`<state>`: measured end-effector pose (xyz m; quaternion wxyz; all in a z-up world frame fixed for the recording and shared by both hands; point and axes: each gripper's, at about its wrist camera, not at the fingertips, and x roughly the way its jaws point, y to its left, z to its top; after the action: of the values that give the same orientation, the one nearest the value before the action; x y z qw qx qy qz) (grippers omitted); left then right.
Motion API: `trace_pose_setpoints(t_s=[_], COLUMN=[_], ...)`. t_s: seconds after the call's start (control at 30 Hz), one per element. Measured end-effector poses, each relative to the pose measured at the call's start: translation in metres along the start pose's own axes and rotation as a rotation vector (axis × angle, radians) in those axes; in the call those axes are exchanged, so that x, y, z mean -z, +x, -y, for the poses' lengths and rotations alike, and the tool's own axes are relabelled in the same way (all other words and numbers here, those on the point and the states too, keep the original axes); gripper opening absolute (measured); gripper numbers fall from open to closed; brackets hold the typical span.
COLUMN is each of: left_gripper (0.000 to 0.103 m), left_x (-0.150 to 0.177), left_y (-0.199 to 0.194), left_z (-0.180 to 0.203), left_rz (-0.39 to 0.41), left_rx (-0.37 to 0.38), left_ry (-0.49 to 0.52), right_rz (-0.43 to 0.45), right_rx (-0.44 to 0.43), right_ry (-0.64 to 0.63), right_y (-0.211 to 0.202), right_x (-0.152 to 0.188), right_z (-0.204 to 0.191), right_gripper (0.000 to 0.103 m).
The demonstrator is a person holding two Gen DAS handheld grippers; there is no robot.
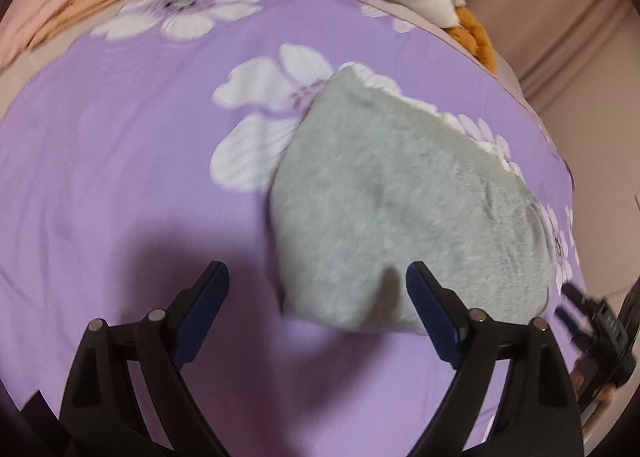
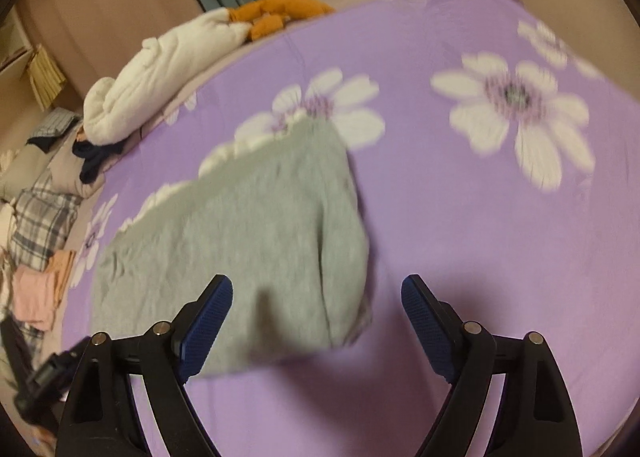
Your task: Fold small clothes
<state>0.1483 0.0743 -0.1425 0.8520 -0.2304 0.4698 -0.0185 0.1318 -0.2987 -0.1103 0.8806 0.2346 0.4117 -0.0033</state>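
**Grey garment lies folded on the purple sheet, both grippers spread and empty**

The grey garment (image 1: 404,217) lies on the purple flowered sheet (image 1: 120,161), a compact, rounded block with a white ruffled edge showing along its far side, toward 1 o'clock in the left wrist view. In the right wrist view the same piece (image 2: 240,233) shows a vertical crease near its right edge, which suggests one layer is turned over another; the fold looks largely made, though blur hides how neat it is.

The left gripper (image 1: 316,285) hovers at the garment's near edge, at 6 o'clock, its fingers wide apart and holding nothing; the right finger overlaps the cloth's near corner in the picture, but contact cannot be told. The right gripper (image 2: 316,297) is likewise spread and empty, its left finger over the garment's near edge. Each sits at one near corner, probably so the pair can pinch both ends of the same edge or press the fold flat.

Farther out, other clothes are kept off the working area: a white padded item (image 2: 160,77) and an orange one (image 2: 276,15) at 11 o'clock in the right view, plaid fabric (image 2: 40,217) and pink folded pieces (image 2: 38,293) at 9 o'clock. That leaves open sheet around the garment for folding.
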Motion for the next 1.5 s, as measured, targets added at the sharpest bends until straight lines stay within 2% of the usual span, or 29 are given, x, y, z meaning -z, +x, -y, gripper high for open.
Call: trace_pose_setpoints(t_s=[0.13, 0.33, 0.53, 0.67, 0.7, 0.77, 0.8, 0.87, 0.9, 0.97, 1.13, 1.5], left_gripper=[0.090, 0.086, 0.073, 0.055, 0.052, 0.038, 0.035, 0.026, 0.024, 0.014, 0.012, 0.013], left_x=[0.007, 0.004, -0.007, -0.012, -0.013, -0.015, -0.015, -0.015, -0.014, -0.013, -0.006, 0.046], left_y=[0.002, 0.013, 0.029, 0.039, 0.041, 0.042, 0.040, 0.035, 0.031, 0.020, -0.005, -0.042], left_z=[-0.003, 0.007, 0.015, 0.020, 0.020, 0.023, 0.024, 0.024, 0.024, 0.024, 0.030, 0.039], left_rz=[0.030, 0.006, 0.007, 0.023, 0.020, 0.019, 0.024, 0.034, 0.039, 0.059, 0.047, -0.006], left_rx=[0.019, 0.095, 0.128, 0.123, 0.127, 0.123, 0.119, 0.113, 0.115, 0.113, 0.146, 0.124], left_ry=[-0.018, 0.003, 0.005, 0.013, 0.005, 0.008, 0.013, 0.015, 0.011, 0.011, 0.044, 0.122], right_rz=[-0.047, -0.056, -0.041, -0.027, -0.020, -0.008, -0.004, -0.001, -0.004, 0.020, 0.063, 0.110], right_rx=[-0.008, -0.104, -0.138, -0.152, -0.150, -0.142, -0.137, -0.115, -0.125, -0.127, -0.088, -0.041], right_ry=[0.054, 0.125, 0.140, 0.170, 0.172, 0.176, 0.179, 0.173, 0.174, 0.164, 0.099, 0.023], right_y=[0.012, 0.020, 0.037, 0.046, 0.047, 0.051, 0.054, 0.055, 0.053, 0.044, 0.019, -0.037], right_x=[0.017, 0.024, 0.018, 0.009, 0.006, 0.003, 0.001, -0.001, -0.001, 0.000, 0.007, 0.032], right_z=[0.006, 0.005, -0.003, -0.003, -0.003, -0.003, -0.004, -0.005, -0.006, -0.007, -0.015, -0.008], right_gripper=[0.086, 0.086, 0.086, 0.084, 0.078, 0.069, 0.055, 0.039, 0.034, 0.030, 0.028, 0.028])
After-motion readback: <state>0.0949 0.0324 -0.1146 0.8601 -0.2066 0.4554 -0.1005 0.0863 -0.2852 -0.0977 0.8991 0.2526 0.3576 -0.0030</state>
